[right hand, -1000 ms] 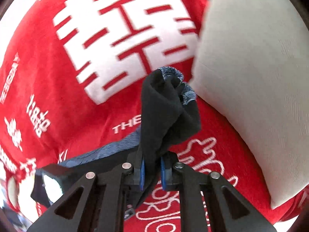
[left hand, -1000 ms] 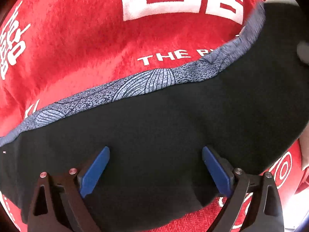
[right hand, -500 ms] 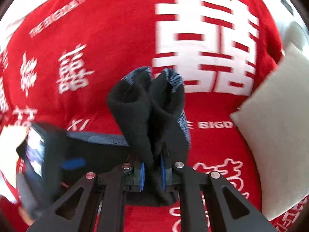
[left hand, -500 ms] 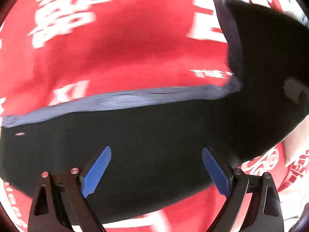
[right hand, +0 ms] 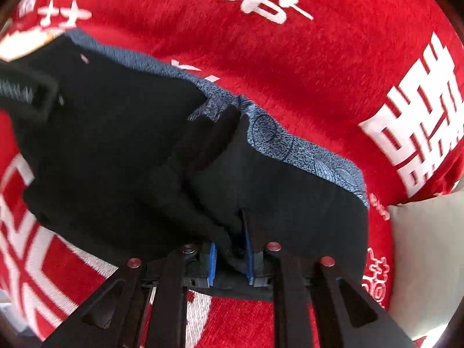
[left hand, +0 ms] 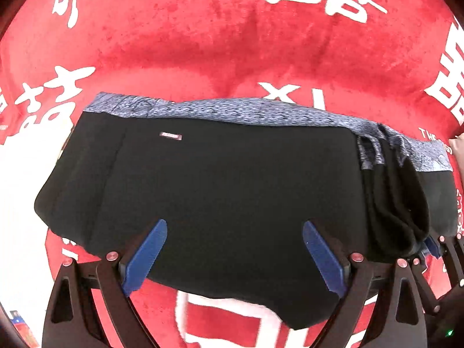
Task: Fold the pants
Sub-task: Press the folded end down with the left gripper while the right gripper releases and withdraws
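The black pants [left hand: 226,191], trimmed along the far edge with a blue-grey patterned band [left hand: 232,113], lie spread across a red blanket [left hand: 232,43] printed with large white characters, most of the garment already flattened into a broad, roughly rectangular slab, a small pale label [left hand: 171,135] showing near its upper left corner. The fold looks partly made, by this view: one end of the cloth is doubled over toward the right, where it bunches into several thick ridges [left hand: 394,191] rather than lying flat (the layers beneath cannot be counted from here). That bunched portion is pinched by the right gripper [right hand: 230,258], its blue pads drawn close together with dark fabric squeezed between them, the gathered cloth rising away from the pads toward the patterned band [right hand: 290,148]. The left gripper [left hand: 235,258] hovers low over the near edge of the pants with its blue fingers [left hand: 145,256] spread wide and nothing between them; whether the tips press on the cloth cannot be told. What appears left to do: lay the held end down squarely on the flat part, smooth out the ridges, and likely make at least one more fold to bring the garment to a compact stack. A pale cushion [right hand: 426,261] lies at the right edge of the blanket, just beyond the pants, and the fabric reads as soft, matte and fairly thick.
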A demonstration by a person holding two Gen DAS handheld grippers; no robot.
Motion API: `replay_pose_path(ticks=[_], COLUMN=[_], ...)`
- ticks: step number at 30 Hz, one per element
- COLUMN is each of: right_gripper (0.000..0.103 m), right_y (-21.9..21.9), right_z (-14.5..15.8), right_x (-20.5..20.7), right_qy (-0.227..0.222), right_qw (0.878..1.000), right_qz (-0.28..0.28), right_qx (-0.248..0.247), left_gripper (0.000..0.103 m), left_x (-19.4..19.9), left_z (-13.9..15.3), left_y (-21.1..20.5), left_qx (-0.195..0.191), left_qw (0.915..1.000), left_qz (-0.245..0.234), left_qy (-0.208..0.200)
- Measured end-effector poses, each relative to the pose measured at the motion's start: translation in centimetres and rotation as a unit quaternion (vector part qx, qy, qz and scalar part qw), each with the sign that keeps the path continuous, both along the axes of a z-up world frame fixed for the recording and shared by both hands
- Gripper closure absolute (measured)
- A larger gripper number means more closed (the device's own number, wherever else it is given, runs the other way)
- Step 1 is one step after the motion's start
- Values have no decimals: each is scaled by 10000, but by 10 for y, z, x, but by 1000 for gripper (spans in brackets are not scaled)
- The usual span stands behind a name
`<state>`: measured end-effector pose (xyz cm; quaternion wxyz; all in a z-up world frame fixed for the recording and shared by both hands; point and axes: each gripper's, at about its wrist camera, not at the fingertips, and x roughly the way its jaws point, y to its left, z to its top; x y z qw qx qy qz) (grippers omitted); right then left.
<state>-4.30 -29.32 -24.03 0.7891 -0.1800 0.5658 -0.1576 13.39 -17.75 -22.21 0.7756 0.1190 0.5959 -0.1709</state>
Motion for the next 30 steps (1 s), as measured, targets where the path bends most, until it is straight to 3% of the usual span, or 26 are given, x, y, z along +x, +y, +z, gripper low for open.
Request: replay_pose_path(ticks=[3, 4, 8, 13, 17, 19, 21, 24, 26, 28, 30], right_gripper=[74, 66, 48, 44, 44, 44, 45, 46, 50, 57, 60], right_y=[16, 18, 12, -33, -75, -88, -97, -109, -115, -119, -126], right_z=[-2, 0, 31, 67, 73, 71, 71, 69, 69, 68, 72], right_x=[-4, -7, -29, -63, -85, -90, -95, -102, -106, -108, -112], right_qy=[125, 144, -59, -417, -449, -441, -465, -522, -541, -536, -565], right_qw=[9986, 9984, 9996, 9932, 9812, 9765, 9714, 9648, 9614, 9577, 9524], right_qz=[247, 299, 218, -617, -1390, -1620, -1789, -1978, -2062, -2144, -2255], right_qx=[-460, -453, 177, 893, 1265, 1354, 1488, 1651, 1741, 1845, 1970], left_gripper=[6, 6, 6, 7, 8, 25, 35, 66, 81, 99, 98], left_x=[-3, -1, 1, -26, -42, -44, -44, -44, -46, -46, -49], left_z=[4, 4, 16, 36, 35, 30, 21, 7, 2, 5, 14], left_y=[0, -3, -19, -70, -112, -123, -131, -138, -141, -140, -138], left_qx=[-86, -156, -612, -1266, -1407, -1357, -1328, -1236, -1103, -1207, -1243], left_qw=[9999, 9998, 9971, 9812, 9707, 9696, 9684, 9657, 9650, 9615, 9606], left_qz=[-14, -33, -381, -1329, -1778, -1832, -1801, -1832, -1867, -1868, -1940], left_qy=[60, 101, 254, 587, 793, 888, 1097, 1365, 1477, 1615, 1552])
